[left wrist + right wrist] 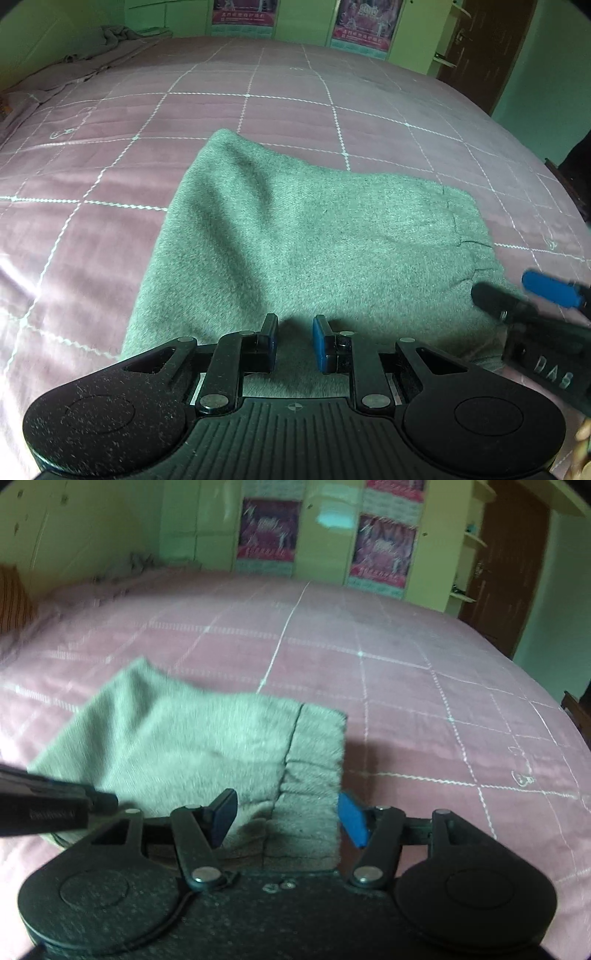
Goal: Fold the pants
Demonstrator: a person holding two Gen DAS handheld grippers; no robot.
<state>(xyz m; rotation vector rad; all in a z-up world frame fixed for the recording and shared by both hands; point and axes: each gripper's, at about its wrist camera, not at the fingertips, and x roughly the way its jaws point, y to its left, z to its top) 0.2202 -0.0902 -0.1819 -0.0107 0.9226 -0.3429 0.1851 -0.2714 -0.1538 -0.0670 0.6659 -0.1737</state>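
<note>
Grey-green fleece pants (295, 229) lie folded into a short block on the pink quilted bed (110, 155). The ribbed waistband (314, 760) forms the right end of the pants (184, 746). My left gripper (294, 343) hovers over the near edge, its pads a narrow gap apart with nothing pinched and flat fabric showing through the gap. My right gripper (288, 816) straddles the waistband's near corner with its jaws wide and still opening, and the pads do not press on the cloth. From the right of the left wrist view the right gripper (506, 286) reaches in, and a finger (103, 801) of the left gripper shows in the right wrist view.
A rumpled pink blanket (110, 40) lies at the bed's far left. A striped pillow (14, 598) sits at the left edge. Cabinets with posters (269, 531) stand behind the bed. A brown door (487, 48) is at the far right. Bare bedspread (443, 701) stretches beyond and right of the pants.
</note>
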